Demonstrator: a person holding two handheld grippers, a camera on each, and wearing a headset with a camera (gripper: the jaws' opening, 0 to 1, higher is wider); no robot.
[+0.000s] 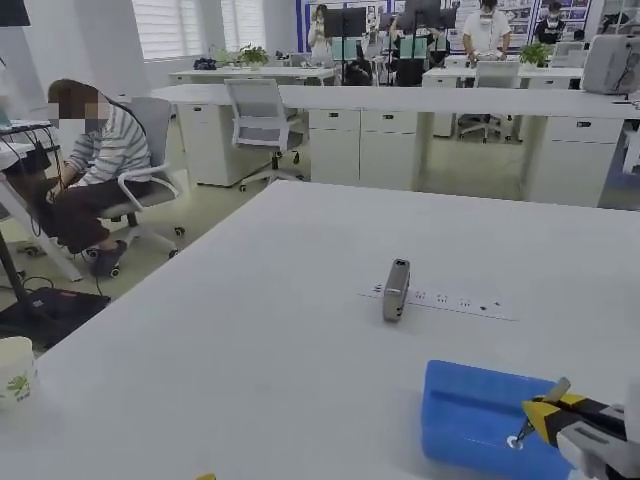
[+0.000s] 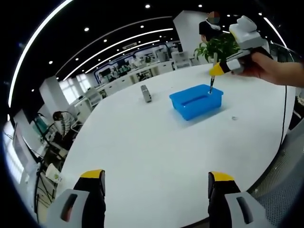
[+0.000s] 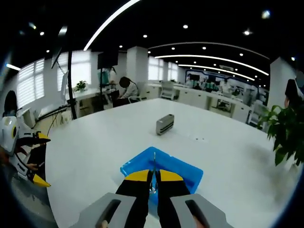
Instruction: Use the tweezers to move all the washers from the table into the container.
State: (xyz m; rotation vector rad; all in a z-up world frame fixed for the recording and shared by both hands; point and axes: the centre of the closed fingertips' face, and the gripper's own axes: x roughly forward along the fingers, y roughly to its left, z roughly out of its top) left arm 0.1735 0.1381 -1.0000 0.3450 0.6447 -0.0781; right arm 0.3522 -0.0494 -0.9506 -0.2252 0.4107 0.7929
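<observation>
Washers (image 2: 233,118) like these, small flat metal rings, should be light, stiff and slick, and they sit flush on the white tabletop (image 1: 250,330). I judge the best hold is across the rim, with one tweezer tip through the hole. At the left, the left gripper (image 2: 156,183) hangs over bare table, jaws wide apart and holding nothing. A small grey metal box (image 1: 397,290) lies mid-table. Next is the blue plastic container (image 1: 470,405). Over it, the right gripper (image 3: 154,174) is clamped on slim metal tweezers (image 3: 154,159), whose tips seem to pinch one washer (image 1: 515,440). The loose ring lies on the table just beside the container.
</observation>
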